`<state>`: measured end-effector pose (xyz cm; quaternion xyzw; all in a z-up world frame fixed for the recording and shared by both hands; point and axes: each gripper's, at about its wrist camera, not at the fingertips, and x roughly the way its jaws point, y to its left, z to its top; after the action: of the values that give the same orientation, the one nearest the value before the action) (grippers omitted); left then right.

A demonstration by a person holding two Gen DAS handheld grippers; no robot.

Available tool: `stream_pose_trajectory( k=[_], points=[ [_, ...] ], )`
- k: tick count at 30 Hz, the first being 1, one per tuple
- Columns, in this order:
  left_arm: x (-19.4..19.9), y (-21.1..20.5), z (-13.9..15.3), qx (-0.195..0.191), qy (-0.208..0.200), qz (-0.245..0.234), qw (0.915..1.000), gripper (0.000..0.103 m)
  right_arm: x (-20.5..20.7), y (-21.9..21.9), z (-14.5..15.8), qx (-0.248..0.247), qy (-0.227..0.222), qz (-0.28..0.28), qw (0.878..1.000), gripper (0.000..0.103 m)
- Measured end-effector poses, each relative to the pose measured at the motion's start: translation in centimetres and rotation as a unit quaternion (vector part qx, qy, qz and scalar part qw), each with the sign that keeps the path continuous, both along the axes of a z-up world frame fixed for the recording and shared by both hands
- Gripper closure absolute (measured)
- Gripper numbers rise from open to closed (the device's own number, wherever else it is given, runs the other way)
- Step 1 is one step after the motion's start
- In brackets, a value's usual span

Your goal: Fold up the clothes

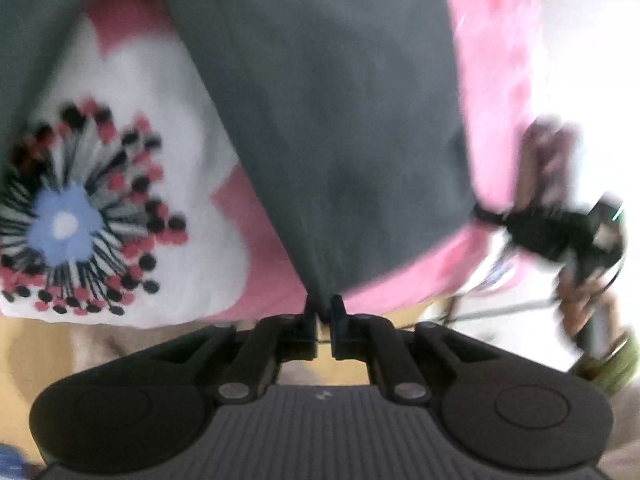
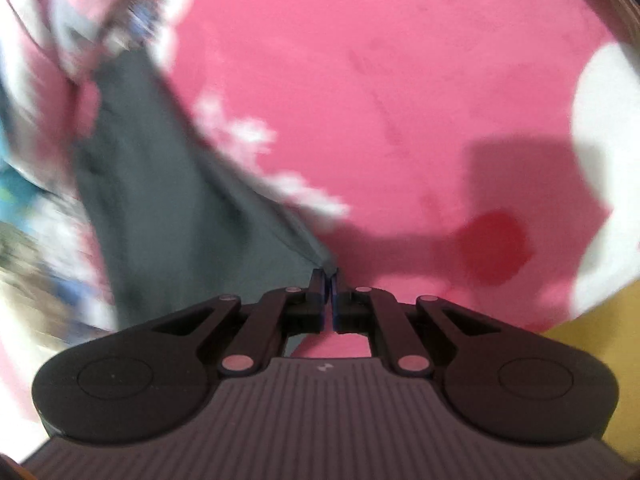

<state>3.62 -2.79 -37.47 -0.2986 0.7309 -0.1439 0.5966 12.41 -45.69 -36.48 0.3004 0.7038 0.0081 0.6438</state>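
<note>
Both grippers are angling downward: the left gripper (image 1: 324,312) is pinching a corner of the dark grey cloth garment (image 1: 332,128), the right gripper (image 2: 329,280) another, jaws pressed together on fabric stretching above the pink-and-white flowered bedsheet (image 2: 400,80).

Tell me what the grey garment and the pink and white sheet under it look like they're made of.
Grey garment: looks like thin, matte woven or knit cloth; it hangs in soft folds from the claws. Pink and white sheet: probably printed cotton-like fabric, matte, with a flat flower print. Blur leaves the weave unclear.
</note>
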Motion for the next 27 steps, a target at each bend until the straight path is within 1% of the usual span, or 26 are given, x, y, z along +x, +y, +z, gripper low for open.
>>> stream_pose_trajectory(
  k=[1,2,3,4,6,8,10,12,13,14,16,17,18,19,21,22,23,25,27],
  points=[
    [-0.4,-0.8,-0.7,0.014,0.003,-0.023,0.9996,0.086,0.1,0.4,-0.9,-0.034,0.006,0.027,0.999,0.099],
    [-1.1,-1.5,-1.2,0.032,0.006,-0.040,0.9987,0.074,0.3,0.7,-1.6,-0.066,0.012,0.055,0.996,0.100],
    [-1.6,-1.7,-1.2,0.041,0.006,-0.048,0.9980,0.067,0.3,1.0,-1.7,-0.082,0.013,0.072,0.994,0.101],
    [-2.1,-1.5,-0.8,0.042,0.001,-0.047,0.9980,0.065,0.3,1.0,-1.4,-0.082,0.010,0.075,0.994,0.099],
    [-3.2,-1.0,-0.1,0.044,-0.011,-0.045,0.9980,0.054,0.4,1.3,0.0,-0.090,-0.011,0.087,0.992,0.098],
    [-3.9,0.2,1.0,0.050,-0.027,-0.028,0.9980,0.050,0.7,1.9,2.0,-0.099,-0.055,0.112,0.987,0.097],
    [-3.1,1.0,1.9,0.062,-0.050,-0.007,0.9968,0.049,1.2,2.8,3.5,-0.095,-0.103,0.139,0.980,0.097],
    [-2.1,2.0,2.3,0.078,-0.073,0.015,0.9942,0.047,2.1,4.4,4.2,-0.090,-0.140,0.173,0.971,0.086],
    [-1.6,2.1,2.4,0.084,-0.081,0.026,0.9929,0.047,2.7,5.3,4.1,-0.097,-0.148,0.189,0.966,0.074],
    [-0.9,2.3,2.3,0.086,-0.085,0.040,0.9919,0.046,3.2,6.2,3.8,-0.106,-0.157,0.204,0.961,0.068],
    [0.2,2.6,1.8,0.091,-0.092,0.065,0.9895,0.045,4.0,7.4,2.6,-0.117,-0.163,0.229,0.952,0.063],
    [0.4,2.3,1.5,0.094,-0.093,0.071,0.9886,0.044,4.3,7.8,1.8,-0.118,-0.158,0.239,0.951,0.063],
    [0.7,2.1,1.3,0.098,-0.094,0.077,0.9878,0.044,4.3,7.9,0.7,-0.114,-0.142,0.245,0.952,0.064],
    [0.9,1.8,1.0,0.102,-0.095,0.082,0.9869,0.045,4.3,7.9,0.0,-0.110,-0.130,0.248,0.954,0.067],
    [1.0,1.0,0.6,0.108,-0.096,0.085,0.9859,0.045,4.0,7.6,-0.6,-0.099,-0.114,0.238,0.959,0.087],
    [1.0,0.6,0.6,0.109,-0.098,0.082,0.9858,0.046,3.9,7.1,-0.4,-0.090,-0.110,0.224,0.964,0.100],
    [1.0,0.2,0.6,0.111,-0.099,0.080,0.9856,0.046,3.8,6.5,-0.4,-0.085,-0.104,0.207,0.969,0.100],
    [0.6,0.5,0.8,0.113,-0.106,0.075,0.9851,0.046,3.3,4.5,-0.7,-0.092,-0.083,0.165,0.979,0.100],
    [0.4,0.7,0.8,0.112,-0.106,0.075,0.9851,0.046,2.9,2.9,-0.9,-0.096,-0.069,0.128,0.985,0.101]
  ],
)
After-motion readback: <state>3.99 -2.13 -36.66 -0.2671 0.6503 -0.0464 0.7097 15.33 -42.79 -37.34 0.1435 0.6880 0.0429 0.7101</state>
